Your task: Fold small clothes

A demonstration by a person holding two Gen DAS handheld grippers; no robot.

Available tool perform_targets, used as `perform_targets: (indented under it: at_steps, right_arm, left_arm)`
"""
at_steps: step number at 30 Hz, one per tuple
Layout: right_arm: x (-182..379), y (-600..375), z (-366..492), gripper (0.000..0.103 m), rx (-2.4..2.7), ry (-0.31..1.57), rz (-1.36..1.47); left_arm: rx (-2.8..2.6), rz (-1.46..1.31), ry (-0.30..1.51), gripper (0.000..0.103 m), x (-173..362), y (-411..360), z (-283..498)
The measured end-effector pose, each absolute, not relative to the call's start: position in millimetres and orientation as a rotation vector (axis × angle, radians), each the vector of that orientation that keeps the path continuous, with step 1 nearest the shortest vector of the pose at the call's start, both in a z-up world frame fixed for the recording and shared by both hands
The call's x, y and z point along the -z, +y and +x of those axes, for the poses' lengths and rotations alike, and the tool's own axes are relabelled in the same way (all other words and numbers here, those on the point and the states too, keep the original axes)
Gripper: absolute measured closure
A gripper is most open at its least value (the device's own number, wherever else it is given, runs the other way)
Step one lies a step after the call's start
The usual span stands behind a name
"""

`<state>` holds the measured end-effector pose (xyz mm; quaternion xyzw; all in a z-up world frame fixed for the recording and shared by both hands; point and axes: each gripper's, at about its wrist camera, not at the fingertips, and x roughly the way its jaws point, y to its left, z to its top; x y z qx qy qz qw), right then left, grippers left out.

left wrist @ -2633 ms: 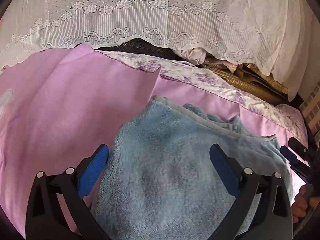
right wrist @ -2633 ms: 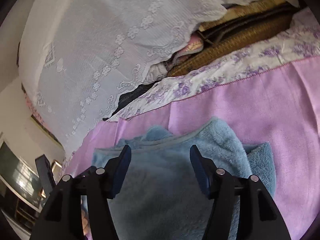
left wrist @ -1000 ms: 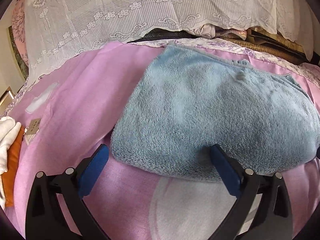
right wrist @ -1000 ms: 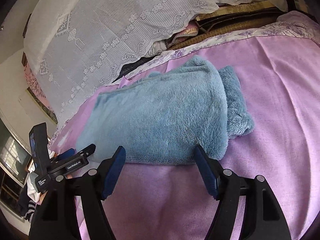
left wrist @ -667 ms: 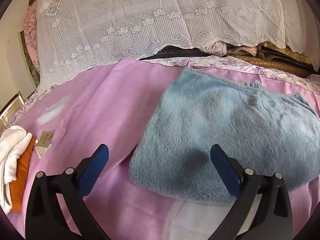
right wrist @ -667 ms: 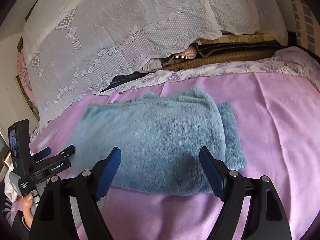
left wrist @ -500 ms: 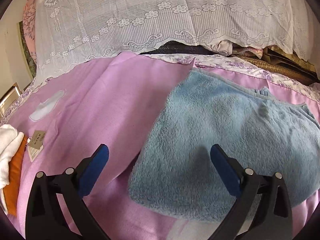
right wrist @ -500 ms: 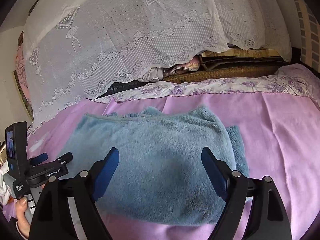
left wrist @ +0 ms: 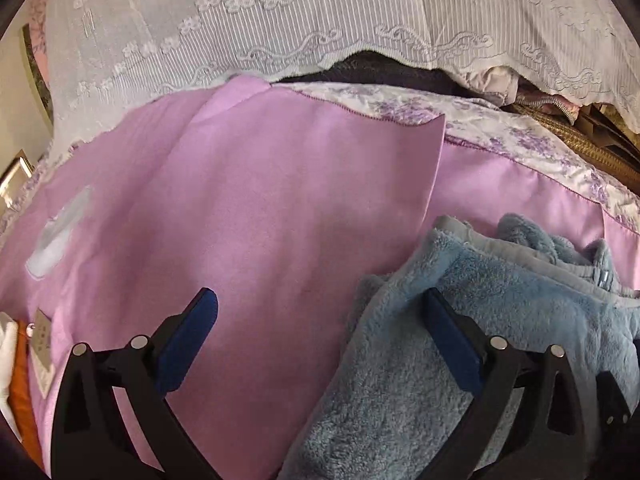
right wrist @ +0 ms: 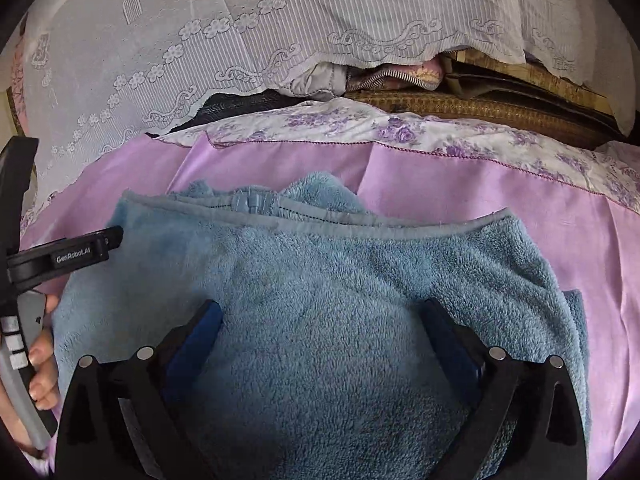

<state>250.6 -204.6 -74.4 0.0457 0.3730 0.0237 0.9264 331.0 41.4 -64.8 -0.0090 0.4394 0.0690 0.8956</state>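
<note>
Right wrist view: one folded blue fleece garment lies on a pink bedsheet, between the opening, unclenched right claw. One left claw, released, hovers at its left edge. Far side: one white lace cover.

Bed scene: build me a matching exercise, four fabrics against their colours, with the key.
Things:
1. fleece garment
2. bedsheet
3. lace curtain
4. sheet border

Colours:
A. white with purple flowers
B. plain pink
C. light blue
D. sheer white

Pairs: 1-C, 2-B, 3-D, 4-A
</note>
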Motion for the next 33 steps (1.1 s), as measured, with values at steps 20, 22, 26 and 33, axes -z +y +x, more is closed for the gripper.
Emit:
perform_targets:
  at_steps: [20,22,26,33]
  right_arm:
    - [74.4,-212.1,230.6,0.003,-0.069,0.704,0.154]
    - [74.7,-212.4,229.7,0.003,-0.071,0.702,0.159]
    - [74.3,-212.8,228.6,0.003,-0.069,0.698,0.157]
    - [55.8,-230.4,188.6,0.004,0.045,0.513,0.195]
  left_arm:
    - [-0.076,-0.120,0.939,0.004,77.8,55.1,328.7]
    - [-0.092,-0.135,0.913,0.004,72.1,55.5,321.4]
    - [-0.054,-0.113,0.809,0.005,50.5,38.3,290.6]
    - [-0.021,0.182,0.755,0.005,62.5,-22.6,236.7]
